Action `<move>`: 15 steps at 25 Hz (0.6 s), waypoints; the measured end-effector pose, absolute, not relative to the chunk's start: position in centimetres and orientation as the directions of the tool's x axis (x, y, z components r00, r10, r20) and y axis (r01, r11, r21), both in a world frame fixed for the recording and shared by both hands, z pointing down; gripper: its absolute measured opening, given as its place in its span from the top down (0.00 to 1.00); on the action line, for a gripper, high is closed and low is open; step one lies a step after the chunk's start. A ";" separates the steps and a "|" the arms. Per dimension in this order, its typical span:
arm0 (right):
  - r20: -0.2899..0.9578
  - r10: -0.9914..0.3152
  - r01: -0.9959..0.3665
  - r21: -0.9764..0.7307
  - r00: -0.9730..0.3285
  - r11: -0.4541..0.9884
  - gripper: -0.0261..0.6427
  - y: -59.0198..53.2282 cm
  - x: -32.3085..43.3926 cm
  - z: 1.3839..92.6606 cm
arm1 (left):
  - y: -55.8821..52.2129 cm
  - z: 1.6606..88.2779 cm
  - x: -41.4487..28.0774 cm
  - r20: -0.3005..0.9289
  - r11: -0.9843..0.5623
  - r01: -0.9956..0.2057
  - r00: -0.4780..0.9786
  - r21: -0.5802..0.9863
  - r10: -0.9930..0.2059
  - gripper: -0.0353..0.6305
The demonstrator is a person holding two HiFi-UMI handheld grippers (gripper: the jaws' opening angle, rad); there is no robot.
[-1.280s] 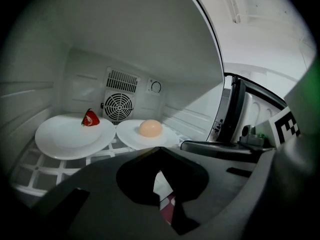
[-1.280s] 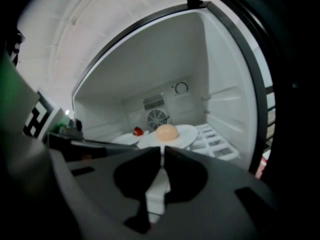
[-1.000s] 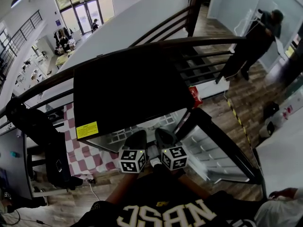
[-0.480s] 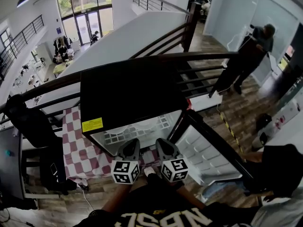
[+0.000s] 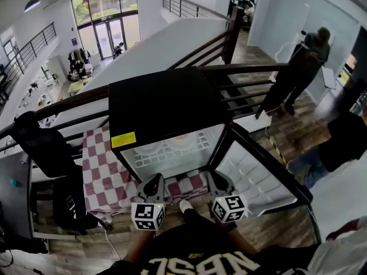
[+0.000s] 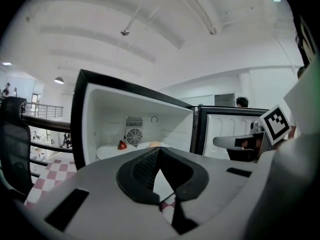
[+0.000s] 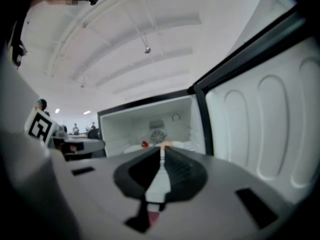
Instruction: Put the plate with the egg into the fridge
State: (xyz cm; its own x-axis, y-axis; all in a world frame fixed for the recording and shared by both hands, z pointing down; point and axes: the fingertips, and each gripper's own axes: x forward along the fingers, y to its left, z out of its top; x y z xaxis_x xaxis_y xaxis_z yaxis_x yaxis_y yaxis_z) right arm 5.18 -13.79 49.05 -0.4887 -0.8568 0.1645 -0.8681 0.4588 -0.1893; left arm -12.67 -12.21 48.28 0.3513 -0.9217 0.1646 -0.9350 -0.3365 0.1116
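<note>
Left gripper [image 6: 159,154]: jaws together, nothing between them. Right gripper [image 7: 162,154]: the same, pressed flat and empty. Both are held level, side by side, just in front of the small black box-shaped fridge [image 5: 166,105] and outside its opening. That reads as hands clear of the load.

- White round plate [image 5: 181,141] sits on the white wire shelf [image 5: 172,154] inside, with a pale tan egg [image 6: 154,144] on it. My guess is it was set deep so the door can swing past.
- A small red item [image 6: 122,145] lies on a second plate beside it; I can't tell what it is.
- White-lined fridge door [image 5: 258,173] stands wide open on the right gripper's side.
- The fridge rests on a red-and-white checked cloth [image 5: 100,171] over the tabletop.

Judgement: the placing looks done and only the door is left.
</note>
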 end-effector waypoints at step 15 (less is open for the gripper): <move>0.151 -0.881 -0.894 -0.088 -0.448 0.440 0.91 -13.3 8.6 47.3 | -10.5 47.2 -17.4 0.127 -0.252 -0.961 0.265 0.111 -0.956 0.91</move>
